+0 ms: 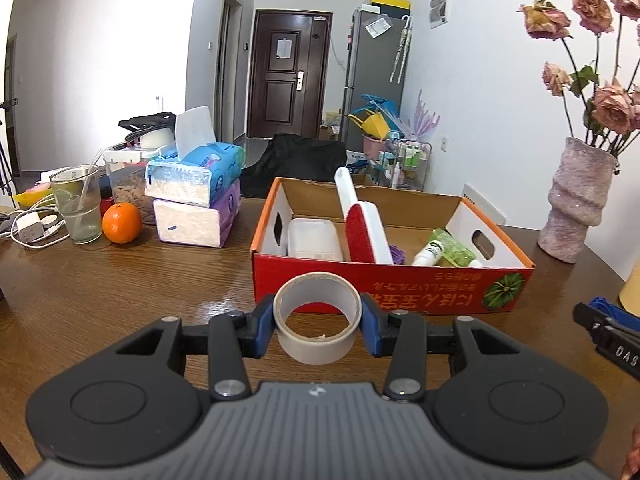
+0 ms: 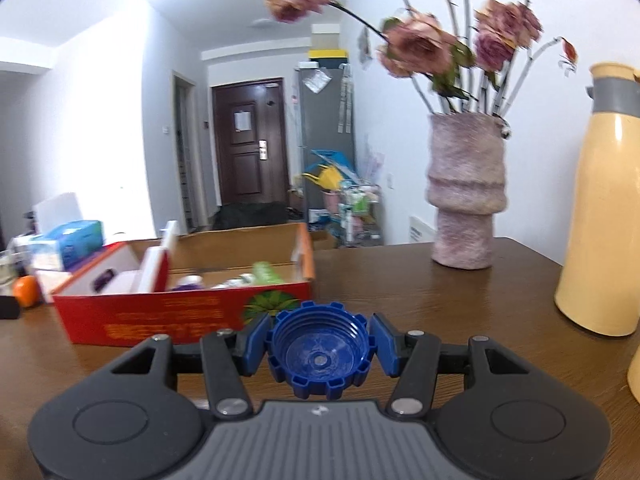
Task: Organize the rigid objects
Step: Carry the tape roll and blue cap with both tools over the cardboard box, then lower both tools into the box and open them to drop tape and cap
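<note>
The left tongs (image 1: 318, 322) are clamped on one roll of pale tape (image 1: 318, 317), its open ring facing up, held above the wooden surface (image 1: 120, 292) just before the red cardboard box (image 1: 392, 284). The right tongs (image 2: 319, 346) grip one blue ribbed cap (image 2: 320, 354), threaded hollow upward, near that same box (image 2: 160, 316). Two tissue packs (image 1: 196, 200) sit stacked beside one orange (image 1: 122, 223)

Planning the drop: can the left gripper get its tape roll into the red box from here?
Probably yes: the left gripper grips the tape roll, and the open-topped red box sits straight ahead, nothing between.
</note>
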Available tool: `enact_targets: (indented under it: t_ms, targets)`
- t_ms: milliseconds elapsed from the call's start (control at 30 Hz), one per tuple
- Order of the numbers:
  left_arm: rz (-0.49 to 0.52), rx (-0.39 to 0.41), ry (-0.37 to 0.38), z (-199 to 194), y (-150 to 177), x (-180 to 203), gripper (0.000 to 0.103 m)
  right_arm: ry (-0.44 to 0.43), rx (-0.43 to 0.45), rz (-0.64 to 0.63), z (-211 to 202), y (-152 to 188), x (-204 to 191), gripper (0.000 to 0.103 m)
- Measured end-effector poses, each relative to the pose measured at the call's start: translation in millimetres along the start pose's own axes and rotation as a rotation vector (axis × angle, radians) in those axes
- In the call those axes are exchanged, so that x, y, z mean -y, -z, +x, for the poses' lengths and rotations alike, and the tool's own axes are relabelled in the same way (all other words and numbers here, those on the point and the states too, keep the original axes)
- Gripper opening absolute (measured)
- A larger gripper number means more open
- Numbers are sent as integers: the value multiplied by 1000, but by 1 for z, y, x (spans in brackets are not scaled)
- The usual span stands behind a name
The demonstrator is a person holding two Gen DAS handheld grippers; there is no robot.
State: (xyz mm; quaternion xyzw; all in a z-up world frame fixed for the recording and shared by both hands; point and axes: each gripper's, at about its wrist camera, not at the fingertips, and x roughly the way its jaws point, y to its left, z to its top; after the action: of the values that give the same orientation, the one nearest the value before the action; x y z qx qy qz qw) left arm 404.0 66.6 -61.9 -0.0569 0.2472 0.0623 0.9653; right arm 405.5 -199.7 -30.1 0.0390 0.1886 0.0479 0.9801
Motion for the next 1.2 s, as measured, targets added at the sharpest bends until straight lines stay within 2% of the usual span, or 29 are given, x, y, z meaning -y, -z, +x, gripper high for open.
enact_targets:
  t_ms: [233, 567, 867, 1200]
  targets:
    - [-9, 17, 11, -11, -3, 2, 44, -74, 24, -4, -18, 0, -33, 54]
    - [-29, 25, 9, -12, -10, -3, 44, -119, 58, -13, -23, -7, -71, 54]
    - [-69, 31, 8, 1, -24, -4, 44, -137, 68, -9, -11, -17, -85, 54]
    - [-78, 51, 1, 26, -41, 7, 44, -135, 86, 22, 18, -34, -82, 54]
